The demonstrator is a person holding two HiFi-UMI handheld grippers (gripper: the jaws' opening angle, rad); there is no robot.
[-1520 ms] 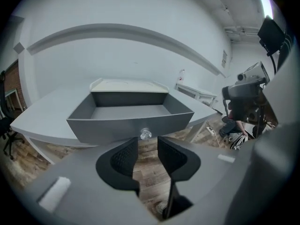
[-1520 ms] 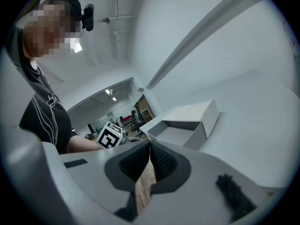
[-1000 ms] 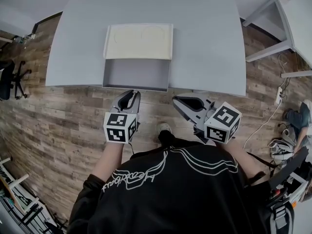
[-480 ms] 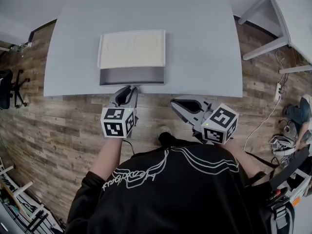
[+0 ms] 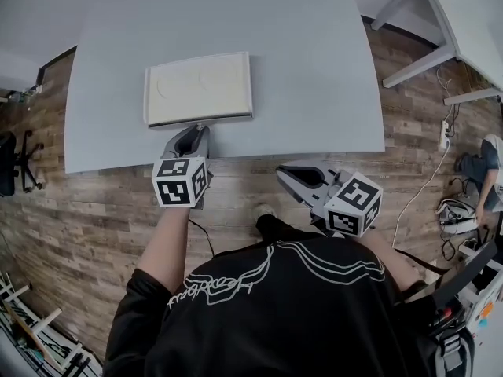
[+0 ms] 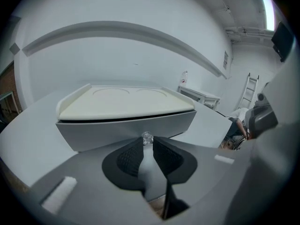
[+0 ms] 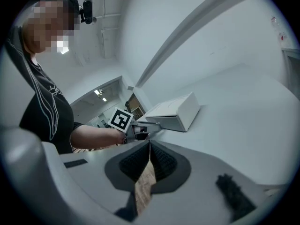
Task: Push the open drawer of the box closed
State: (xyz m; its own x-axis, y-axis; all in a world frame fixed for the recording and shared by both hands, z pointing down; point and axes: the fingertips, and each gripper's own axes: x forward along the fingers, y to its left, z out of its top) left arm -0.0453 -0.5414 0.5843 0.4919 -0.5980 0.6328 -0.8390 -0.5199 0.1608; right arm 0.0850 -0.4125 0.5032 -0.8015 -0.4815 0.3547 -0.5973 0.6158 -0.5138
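A white box (image 5: 198, 89) with a cream top lies on the grey table (image 5: 314, 61). Its grey drawer front (image 6: 108, 128) sits flush under the lid, with only a thin dark slit above it. My left gripper (image 5: 191, 132) is at the middle of that front, its fingertips pinched on the small clear knob (image 6: 147, 138). From the right gripper view the box (image 7: 174, 110) and the left gripper (image 7: 149, 125) at its front both show. My right gripper (image 5: 284, 171) hangs over the floor just short of the table's near edge, jaws together and empty.
A second table (image 5: 464, 6) stands at the far right. An office chair (image 5: 16, 151) is at the left edge. Cables and a power strip (image 5: 445, 151) lie on the wooden floor to the right.
The drawer has slid from wide open to closed into the box. My left gripper has moved forward with it over the table edge. The right gripper has hardly moved.
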